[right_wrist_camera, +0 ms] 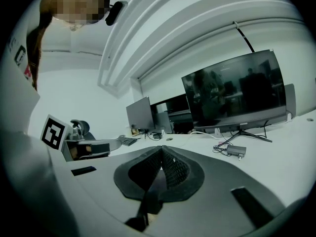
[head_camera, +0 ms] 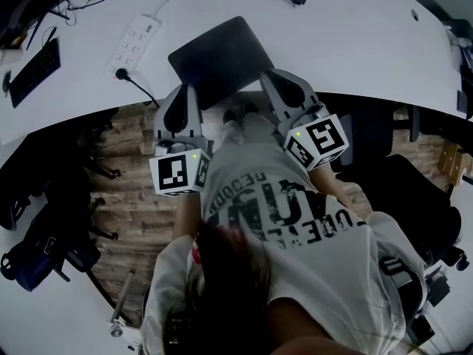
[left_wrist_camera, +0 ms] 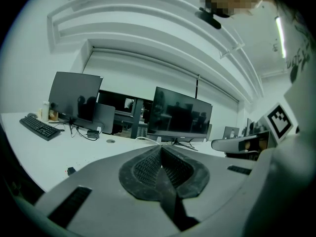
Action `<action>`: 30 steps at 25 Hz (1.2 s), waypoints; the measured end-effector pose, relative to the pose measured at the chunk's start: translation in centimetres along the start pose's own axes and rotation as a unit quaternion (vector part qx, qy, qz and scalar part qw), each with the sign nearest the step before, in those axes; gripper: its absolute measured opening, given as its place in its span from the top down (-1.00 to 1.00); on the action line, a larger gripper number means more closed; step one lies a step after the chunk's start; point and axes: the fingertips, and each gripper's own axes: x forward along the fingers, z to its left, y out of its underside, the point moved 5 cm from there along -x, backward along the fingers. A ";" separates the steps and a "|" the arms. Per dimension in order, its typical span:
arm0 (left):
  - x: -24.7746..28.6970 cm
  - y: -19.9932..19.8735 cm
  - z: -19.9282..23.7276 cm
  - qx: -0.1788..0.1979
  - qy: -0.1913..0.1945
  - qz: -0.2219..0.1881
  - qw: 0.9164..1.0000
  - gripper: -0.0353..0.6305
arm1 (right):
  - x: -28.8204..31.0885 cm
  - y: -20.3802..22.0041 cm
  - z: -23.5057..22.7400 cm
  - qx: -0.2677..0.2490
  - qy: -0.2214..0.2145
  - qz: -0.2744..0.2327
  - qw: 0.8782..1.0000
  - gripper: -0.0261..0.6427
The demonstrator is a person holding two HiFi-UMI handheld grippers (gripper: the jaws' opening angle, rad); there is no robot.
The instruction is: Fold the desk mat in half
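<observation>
Your left gripper [head_camera: 186, 89] and right gripper [head_camera: 268, 78] have their jaws pinched shut on the near corners of the mat [head_camera: 222, 54], which lies flat on the surface [head_camera: 355, 43]; the fold itself isn't made yet

Mat [head_camera: 218, 54]: near corners hidden under left gripper [head_camera: 185, 89] and right gripper [head_camera: 270, 78]; pinch cannot be told.
Keyboard [head_camera: 33, 69]: cut by left edge.
Chair [head_camera: 414, 194]: partly behind person.

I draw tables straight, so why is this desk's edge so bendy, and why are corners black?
Head view: wide lens bows the desk; dim light leaves the desk mat a dark patch. Gripper views: the round lens blacks the corners and bends the monitor.
</observation>
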 end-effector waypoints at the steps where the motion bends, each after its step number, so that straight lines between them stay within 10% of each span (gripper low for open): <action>1: 0.2 0.0 -0.1 -0.001 -0.002 -0.001 1.000 0.88 | 0.1 -0.2 -0.3 0.001 -0.002 -0.002 1.000 0.94; 30: 2.4 -1.8 0.3 -0.023 -0.065 -0.017 0.997 0.88 | 3.2 -2.9 -4.5 0.000 -0.054 -0.014 0.998 0.94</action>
